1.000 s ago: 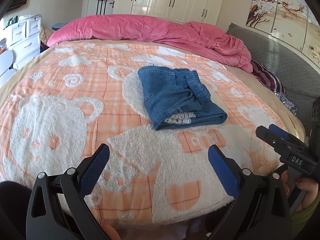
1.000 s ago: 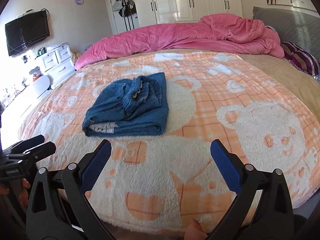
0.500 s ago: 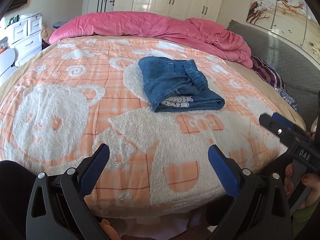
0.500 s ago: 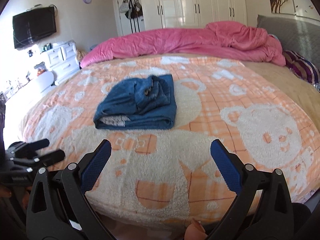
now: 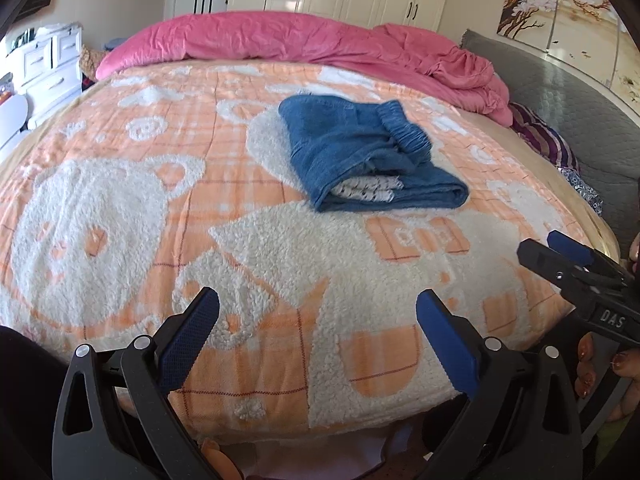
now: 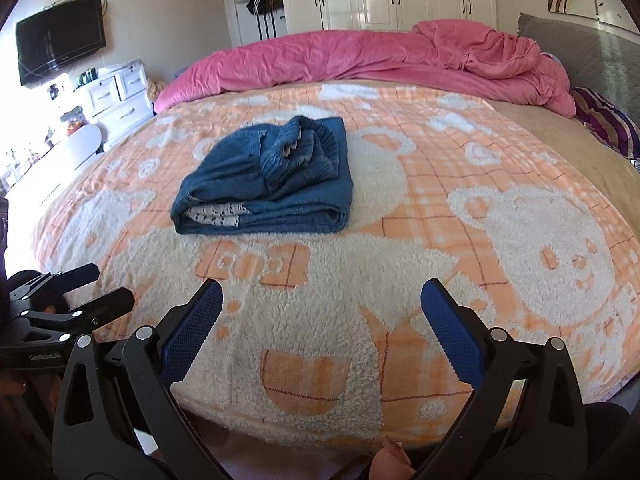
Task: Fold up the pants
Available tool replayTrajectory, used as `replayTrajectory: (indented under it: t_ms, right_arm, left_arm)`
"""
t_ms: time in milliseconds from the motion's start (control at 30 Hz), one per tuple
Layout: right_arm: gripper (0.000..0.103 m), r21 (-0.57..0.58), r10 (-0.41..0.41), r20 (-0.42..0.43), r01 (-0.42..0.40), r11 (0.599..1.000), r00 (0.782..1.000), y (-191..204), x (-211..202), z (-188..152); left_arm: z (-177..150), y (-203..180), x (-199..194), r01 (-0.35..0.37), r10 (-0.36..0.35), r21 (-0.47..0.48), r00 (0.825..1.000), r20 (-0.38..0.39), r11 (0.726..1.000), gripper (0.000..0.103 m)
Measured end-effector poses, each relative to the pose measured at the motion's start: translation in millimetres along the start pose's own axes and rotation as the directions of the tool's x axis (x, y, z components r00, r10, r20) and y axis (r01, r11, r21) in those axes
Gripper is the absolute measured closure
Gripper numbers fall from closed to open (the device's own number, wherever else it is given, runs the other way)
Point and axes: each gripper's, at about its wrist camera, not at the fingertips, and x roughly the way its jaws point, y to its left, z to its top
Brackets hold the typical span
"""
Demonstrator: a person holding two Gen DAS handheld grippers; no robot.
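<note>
Holding both grippers at the bed's near edge, you keep left gripper (image 5: 318,312) and right gripper (image 6: 322,304) jaws spread, empty; folded pants (image 5: 368,160) lie on the blanket (image 5: 120,208).

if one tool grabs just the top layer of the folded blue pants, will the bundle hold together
Probably not. The blue pants are soft denim in loose layers, so they would likely unfold and droop. The bunched waistband sits loose on top, and the fleece blanket may drag at the bottom layer.
</note>
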Motion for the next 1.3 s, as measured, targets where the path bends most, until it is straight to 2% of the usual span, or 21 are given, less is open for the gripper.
replayTrajectory:
  t_ms: [300, 1300]
  right_arm:
    - [0.009, 0.026, -0.001, -0.025, 0.002, 1.0, 1.0, -4.2, 7.1, -0.7]
    - [0.009, 0.024, -0.005, -0.027, 0.006, 1.0, 1.0, -6.1, 8.7, -0.3]
  left_arm:
    - [-0.2, 2.4, 7.7, 0.005, -0.005, -0.018, 1.0, -0.025, 1.0, 0.004]
    - [1.5, -0.6, 2.9, 0.007, -0.007, -0.022, 1.0, -0.011, 1.0, 0.004]
